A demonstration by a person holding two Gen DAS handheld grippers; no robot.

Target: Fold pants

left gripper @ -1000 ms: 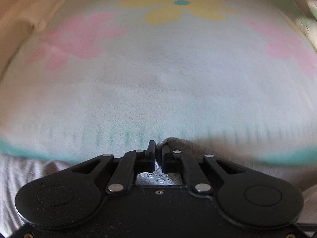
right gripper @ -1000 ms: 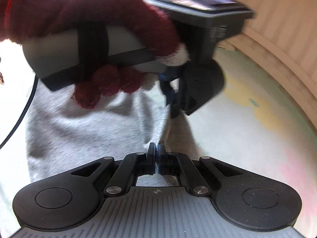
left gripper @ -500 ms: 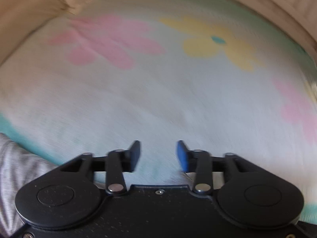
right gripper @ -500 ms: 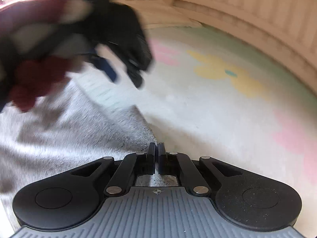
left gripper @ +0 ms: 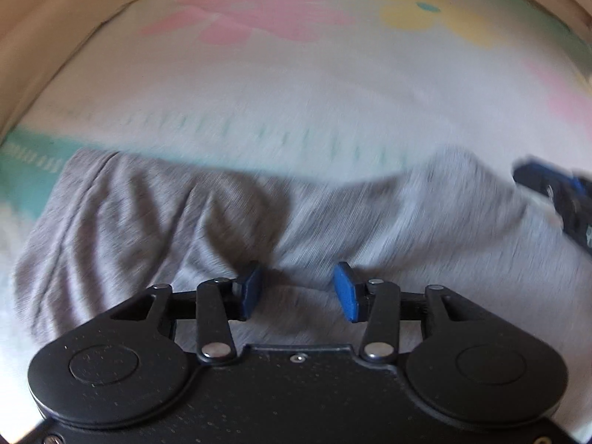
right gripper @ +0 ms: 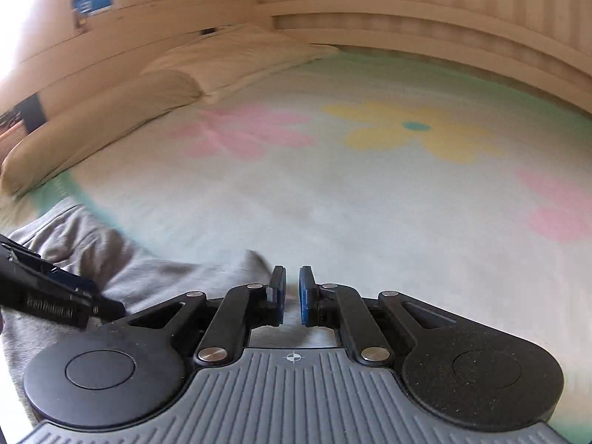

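The grey pants (left gripper: 155, 218) lie folded and rumpled on a pale blanket with flower prints (left gripper: 333, 85). My left gripper (left gripper: 298, 290) is open and empty just above the cloth. My right gripper (right gripper: 292, 292) has its jaws slightly apart with nothing between them, at the right corner of the pants (right gripper: 148, 273). The right gripper also shows at the right edge of the left wrist view (left gripper: 555, 192). The left gripper shows at the left edge of the right wrist view (right gripper: 55, 292).
Two beige pillows (right gripper: 111, 118) lie at the far left of the bed. A wooden panelled wall (right gripper: 407, 0) runs behind the bed. The blanket (right gripper: 370, 185) stretches out beyond the pants.
Both grippers have let go of the pants. The left opened first and pulled back over the cloth. The right opened a little in the last half second.
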